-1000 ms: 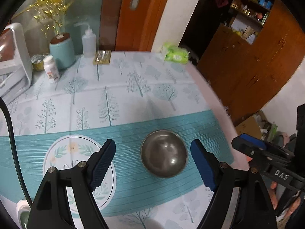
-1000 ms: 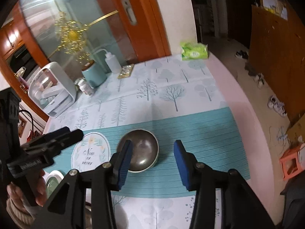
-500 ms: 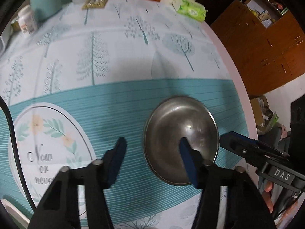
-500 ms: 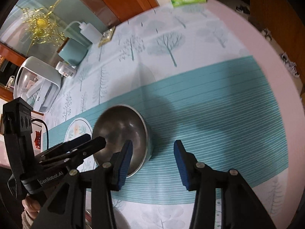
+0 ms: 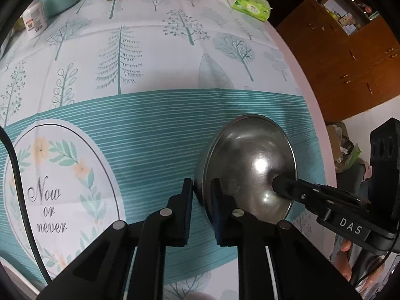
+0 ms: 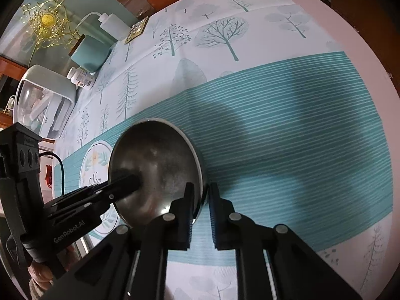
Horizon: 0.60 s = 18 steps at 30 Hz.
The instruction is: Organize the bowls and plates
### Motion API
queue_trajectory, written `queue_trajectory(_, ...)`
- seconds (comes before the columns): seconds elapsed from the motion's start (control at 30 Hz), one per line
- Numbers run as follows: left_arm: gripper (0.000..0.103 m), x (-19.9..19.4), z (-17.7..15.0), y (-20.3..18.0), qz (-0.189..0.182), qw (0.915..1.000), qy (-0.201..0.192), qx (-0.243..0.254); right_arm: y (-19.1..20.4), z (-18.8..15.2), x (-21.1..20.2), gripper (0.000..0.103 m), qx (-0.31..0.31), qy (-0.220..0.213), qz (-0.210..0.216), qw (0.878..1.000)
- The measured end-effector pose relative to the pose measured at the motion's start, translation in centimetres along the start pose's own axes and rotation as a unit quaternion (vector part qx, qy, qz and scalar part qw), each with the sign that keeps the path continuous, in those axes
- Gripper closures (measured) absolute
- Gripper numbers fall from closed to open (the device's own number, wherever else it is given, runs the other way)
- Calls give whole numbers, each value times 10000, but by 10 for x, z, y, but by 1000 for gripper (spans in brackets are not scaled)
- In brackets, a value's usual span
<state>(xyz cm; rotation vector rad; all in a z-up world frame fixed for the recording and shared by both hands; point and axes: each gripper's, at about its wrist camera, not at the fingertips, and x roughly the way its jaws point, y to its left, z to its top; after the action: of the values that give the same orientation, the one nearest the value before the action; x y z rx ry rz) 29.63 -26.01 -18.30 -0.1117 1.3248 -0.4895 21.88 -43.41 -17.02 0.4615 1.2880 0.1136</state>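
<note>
A: Where's the bowl (image 5: 246, 165)?

B: One steel bowl, sitting on the teal striped band of the tablecloth (image 5: 150, 135), just beside the round "Now or never" medallion (image 5: 57, 187) and near the table's edge. No plates show in either view.

A: And the tongs?

B: Both have just been closing, with the bowl's rim between their jaws. The left gripper (image 5: 202, 192) is clamped on the rim at the side nearer the medallion, one pad inside the bowl, one outside. The right gripper (image 6: 201, 195) pinches the opposite rim the same way. So two grippers, one bowl, held at two opposite points.

A: How will it handle?

B: I'd judge it light and rigid: thin polished metal, no risk of breaking, but slick. The rim is the sensible hold, since the wall curves away and pads would slide off it. With two grips it should lift level; if one side rises first it could pivot or slip.

A: Anything else around it?

B: Well beyond the bowl, along the table's far side: one green tissue pack (image 5: 251, 3), one white pill bottle (image 5: 35, 17), one squeeze bottle (image 6: 112, 26), one teal pot (image 6: 90, 52), one white appliance (image 6: 45, 102). All well apart from the bowl.
</note>
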Motion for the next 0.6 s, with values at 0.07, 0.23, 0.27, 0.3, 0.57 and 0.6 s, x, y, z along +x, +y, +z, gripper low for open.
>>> queue_trajectory(0.07,91,-12,-4,-3,-23,10000,-45,48,5,-4,-9,92,-49,-44,8,10000)
queue_trajectory(0.23,90,-48,-19,-11,-79,9996,-209,185,20,-20,-41,92,-213,-252,86,9994)
queue_trajectory(0.27,90,-58,-24,-13,-101,9994,-255,210,24,-24,-48,92,-249,-303,102,9992)
queue_trajectory(0.3,90,-66,-28,-14,-113,9993,-283,221,29,-29,-57,92,-300,-374,122,9988)
queue_trajectory(0.57,90,-142,-75,-28,-12,9958,-772,491,71,-71,-117,92,-707,-913,150,9932)
queue_trajectory(0.6,90,-150,-81,-29,0,9952,-833,516,78,-79,-125,92,-792,-995,146,9918)
